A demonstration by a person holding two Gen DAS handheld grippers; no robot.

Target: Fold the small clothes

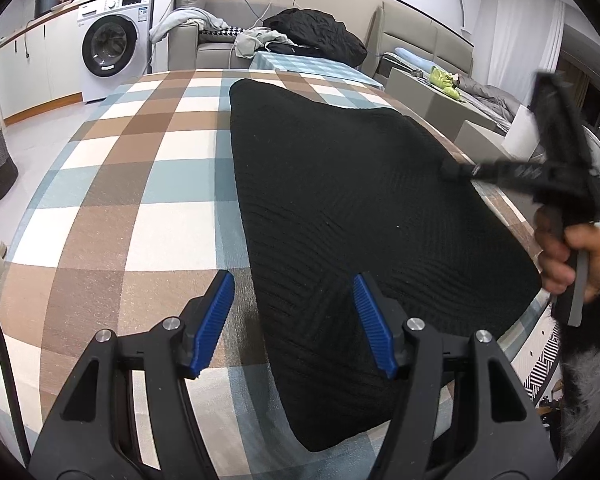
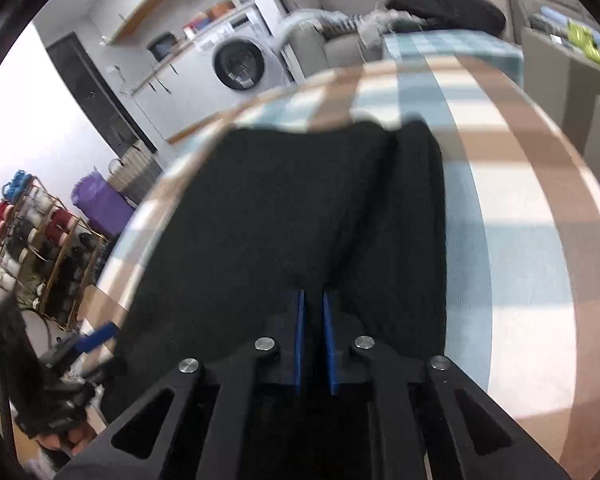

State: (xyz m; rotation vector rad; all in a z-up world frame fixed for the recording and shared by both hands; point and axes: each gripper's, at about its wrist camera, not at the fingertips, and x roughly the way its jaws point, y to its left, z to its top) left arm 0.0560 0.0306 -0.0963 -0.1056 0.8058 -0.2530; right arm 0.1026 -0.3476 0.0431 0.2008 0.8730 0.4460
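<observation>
One black knitted garment point(image 1: 340, 200) lies flat on the checked tabletop point(image 1: 132, 184). Two grippers: the left gripper point(image 1: 294, 320) fingers released over its near edge, the right gripper point(image 2: 314, 340) fingers clenched, grasping nothing.

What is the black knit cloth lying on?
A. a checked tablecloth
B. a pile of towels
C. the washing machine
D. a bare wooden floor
A: the black cloth lies flat on the table's brown, blue and white checked tablecloth, which shows all around its edges; the washing machine stands far behind.
</observation>
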